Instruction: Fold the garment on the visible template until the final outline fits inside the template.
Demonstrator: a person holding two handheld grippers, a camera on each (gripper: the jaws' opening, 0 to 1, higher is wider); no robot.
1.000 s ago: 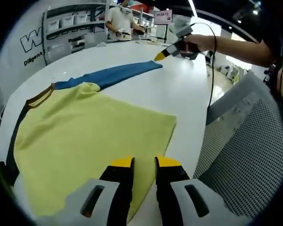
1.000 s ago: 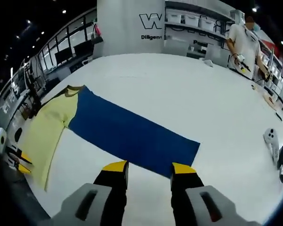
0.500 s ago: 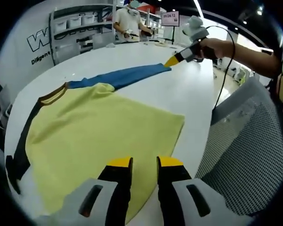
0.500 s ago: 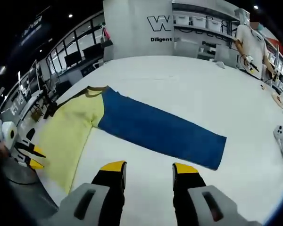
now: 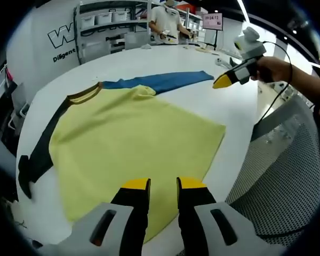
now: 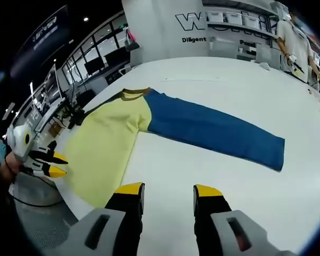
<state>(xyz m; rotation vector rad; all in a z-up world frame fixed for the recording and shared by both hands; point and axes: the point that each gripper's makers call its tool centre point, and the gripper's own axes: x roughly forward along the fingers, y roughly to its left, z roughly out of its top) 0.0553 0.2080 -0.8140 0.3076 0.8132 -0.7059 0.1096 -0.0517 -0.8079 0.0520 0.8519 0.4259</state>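
Observation:
A shirt lies flat on the white table [image 5: 240, 114]: yellow body [image 5: 130, 141], brown collar [image 5: 84, 94], long blue sleeve [image 5: 168, 81] stretched out at the far side, dark sleeve [image 5: 38, 154] at the left. My left gripper [image 5: 163, 185] hovers at the yellow hem, jaws a little apart with nothing between them; it is also seen as the left gripper [image 6: 57, 165], open beside the hem. My right gripper [image 6: 168, 191] stands open over bare table, well short of the blue sleeve [image 6: 216, 129] and yellow body [image 6: 104, 140]. A hand holds the right gripper [image 5: 226, 81] just off the cuff.
A grey perforated chair back [image 5: 288, 176] stands close to the table's edge on the right. A person [image 5: 168, 16] stands at the table's far side, before shelves with white bins [image 5: 104, 21]. Small items [image 5: 202, 49] lie on the far part of the table.
My right gripper has drawn back from the blue sleeve's cuff, which now lies far ahead of it. The left view has shifted, showing more of the dark sleeve. The shirt lies still.

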